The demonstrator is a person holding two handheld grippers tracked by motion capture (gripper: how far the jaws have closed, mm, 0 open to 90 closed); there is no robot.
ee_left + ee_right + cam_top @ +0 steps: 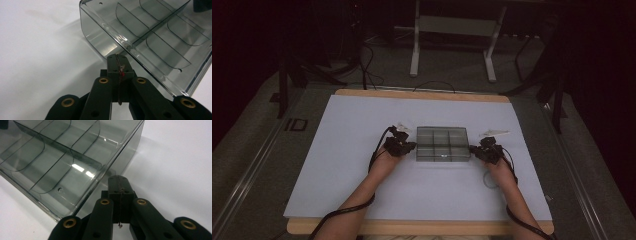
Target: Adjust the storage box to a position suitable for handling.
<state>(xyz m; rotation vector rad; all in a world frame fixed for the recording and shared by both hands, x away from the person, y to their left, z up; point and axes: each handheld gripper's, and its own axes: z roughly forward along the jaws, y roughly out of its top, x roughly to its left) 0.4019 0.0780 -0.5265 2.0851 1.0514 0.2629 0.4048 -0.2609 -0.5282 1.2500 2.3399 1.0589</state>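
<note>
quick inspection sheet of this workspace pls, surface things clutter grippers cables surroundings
surface: white sheet over a wood-edged table.
job's things: clear smoky plastic organiser box with dividers, compartments look empty, sits mid-sheet.
clutter: nothing seen.
grippers: left gripper shut, tips at the box's left wall; right gripper shut, tips at its right wall; contact cannot be told.
cables: black cable trails along the left forearm; another by the right.
surroundings: dark room, pale metal stand legs behind the table.

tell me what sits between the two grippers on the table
A clear compartment box with dividers lies between the left gripper and the right gripper, one at each end of it, as the high view shows.
</note>
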